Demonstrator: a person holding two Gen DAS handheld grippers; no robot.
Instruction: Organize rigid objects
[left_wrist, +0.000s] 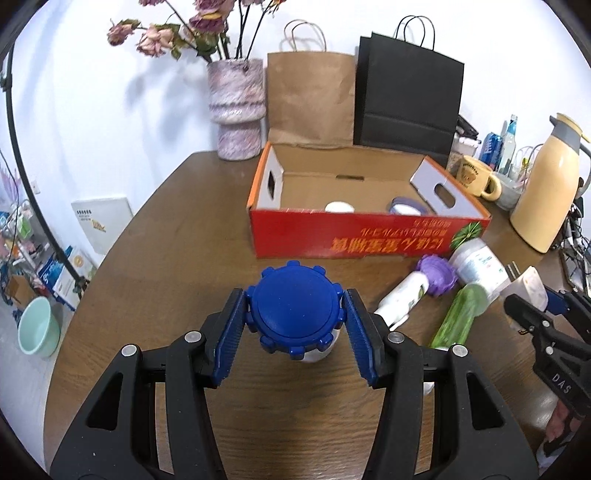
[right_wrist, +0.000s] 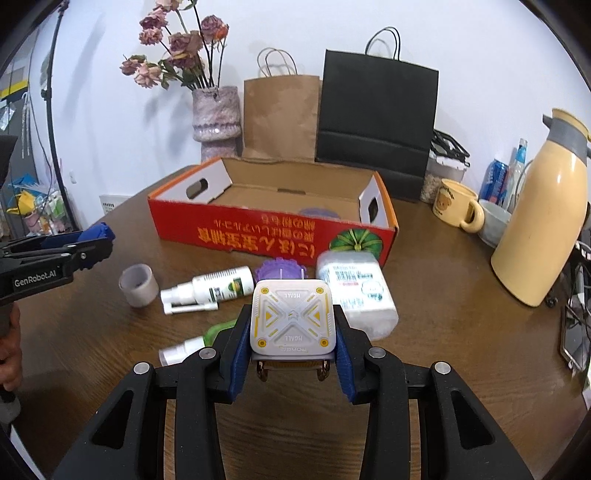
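My left gripper (left_wrist: 294, 300) is shut on a blue-lidded white jar (left_wrist: 295, 325), with a pad pressed on each side of the lid, above the brown table (left_wrist: 155, 258). My right gripper (right_wrist: 293, 321) is shut on a white-and-yellow square charger (right_wrist: 291, 310) whose prongs point away from me. Behind both stands an open red cardboard box (left_wrist: 369, 240) with a white-topped item (left_wrist: 339, 206) and a purple-lidded one (left_wrist: 406, 206) inside. On the table before the box lie a white spray bottle (right_wrist: 218, 286), a purple-lidded jar (right_wrist: 277, 269), a large white bottle (right_wrist: 354, 291) and a green spray bottle (left_wrist: 458, 317).
A small grey cup (right_wrist: 138, 286) stands left of the spray bottles. A vase of dried flowers (left_wrist: 236, 110), a brown bag (left_wrist: 310, 96) and a black bag (left_wrist: 410, 99) stand behind the box. A cream thermos (right_wrist: 543, 221), a mug (right_wrist: 456, 210) and cans are at the right.
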